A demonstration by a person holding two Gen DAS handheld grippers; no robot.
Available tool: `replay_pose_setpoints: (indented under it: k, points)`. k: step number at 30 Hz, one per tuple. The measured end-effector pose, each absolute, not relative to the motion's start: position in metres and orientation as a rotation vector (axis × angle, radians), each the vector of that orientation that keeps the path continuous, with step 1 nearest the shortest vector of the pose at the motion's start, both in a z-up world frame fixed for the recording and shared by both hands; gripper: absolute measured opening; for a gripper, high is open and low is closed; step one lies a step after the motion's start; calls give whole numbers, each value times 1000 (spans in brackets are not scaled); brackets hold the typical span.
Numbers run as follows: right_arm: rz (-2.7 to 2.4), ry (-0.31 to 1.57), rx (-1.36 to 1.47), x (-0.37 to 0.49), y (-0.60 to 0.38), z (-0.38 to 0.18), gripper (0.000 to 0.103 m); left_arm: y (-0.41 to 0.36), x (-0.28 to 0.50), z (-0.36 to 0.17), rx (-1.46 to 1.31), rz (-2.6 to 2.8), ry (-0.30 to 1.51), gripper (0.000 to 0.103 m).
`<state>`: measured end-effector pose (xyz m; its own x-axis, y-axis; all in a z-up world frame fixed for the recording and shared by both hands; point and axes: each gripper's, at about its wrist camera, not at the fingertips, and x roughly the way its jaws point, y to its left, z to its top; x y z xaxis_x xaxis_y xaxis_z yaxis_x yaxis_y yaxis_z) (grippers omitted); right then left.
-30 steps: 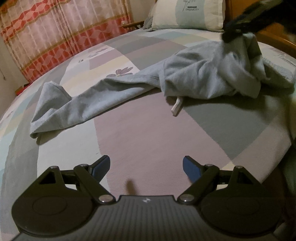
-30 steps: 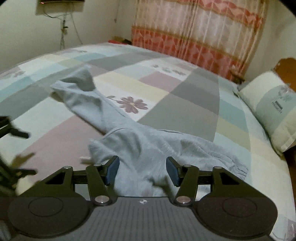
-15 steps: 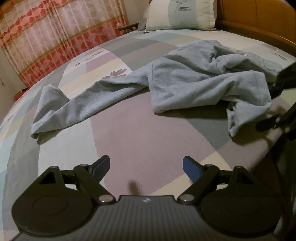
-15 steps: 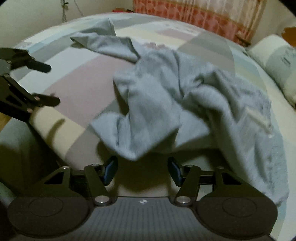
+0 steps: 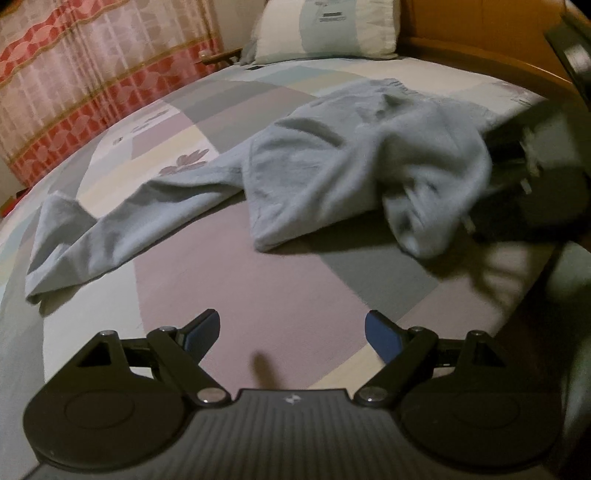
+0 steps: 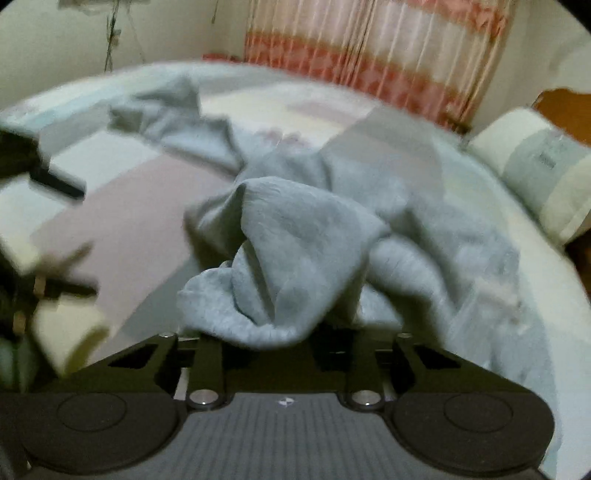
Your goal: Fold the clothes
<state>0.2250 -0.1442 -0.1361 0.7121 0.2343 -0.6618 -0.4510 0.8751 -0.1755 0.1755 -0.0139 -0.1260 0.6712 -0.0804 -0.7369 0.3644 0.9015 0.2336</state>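
A light grey-blue garment (image 5: 332, 166) lies crumpled on the patchwork bed (image 5: 295, 288), with one long part (image 5: 92, 240) stretched out to the left. My left gripper (image 5: 291, 319) hovers open over bare bedspread, short of the garment. In the right wrist view, the garment's near edge (image 6: 295, 240) is bunched into a raised fold between the jaws of my right gripper (image 6: 284, 332). Those jaws are closing, and the cloth hides their fingertips. From the left wrist view, the right gripper (image 5: 535, 184) is a dark blur at the garment's right end.
A pillow (image 5: 325, 29) leans on the wooden headboard (image 5: 480, 62) at the far end. A red and white curtain (image 5: 92, 92) hangs beyond the bed's far left side. The bed's near edge drops off at the lower right. The left gripper (image 6: 48, 177) shows at the left in the right wrist view.
My right gripper has come down onto the garment's near edge and its jaws have narrowed around a bunch of cloth. The garment's right end has shifted. My left gripper stays open.
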Motion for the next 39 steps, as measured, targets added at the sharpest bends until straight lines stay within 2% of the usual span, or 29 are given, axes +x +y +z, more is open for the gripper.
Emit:
replay_pose_setpoints:
  k: [2, 10, 19, 25, 30, 32, 33, 39]
  points:
    - [365, 635, -321, 240, -151, -123, 22, -17, 181, -129, 390, -274, 809, 86]
    - [322, 654, -246, 330, -189, -115, 17, -32, 212, -143, 407, -345, 823, 86]
    - [328, 747, -10, 394, -244, -118, 29, -42, 234, -151, 364, -363, 830, 86]
    - [330, 693, 56, 349, -265, -98, 33, -41, 233, -148, 359, -351, 831, 86]
    - [330, 648, -17, 293, -261, -86, 36, -40, 225, -143, 359, -335, 826, 86]
    - [357, 646, -92, 273, -248, -91, 47, -39, 221, -141, 363, -330, 825, 86]
    - [370, 656, -136, 266, -241, -97, 49, -39, 219, -141, 363, -330, 826, 86]
    - [359, 719, -278, 238, -215, -130, 51, -31, 217, -131, 299, -337, 847, 86]
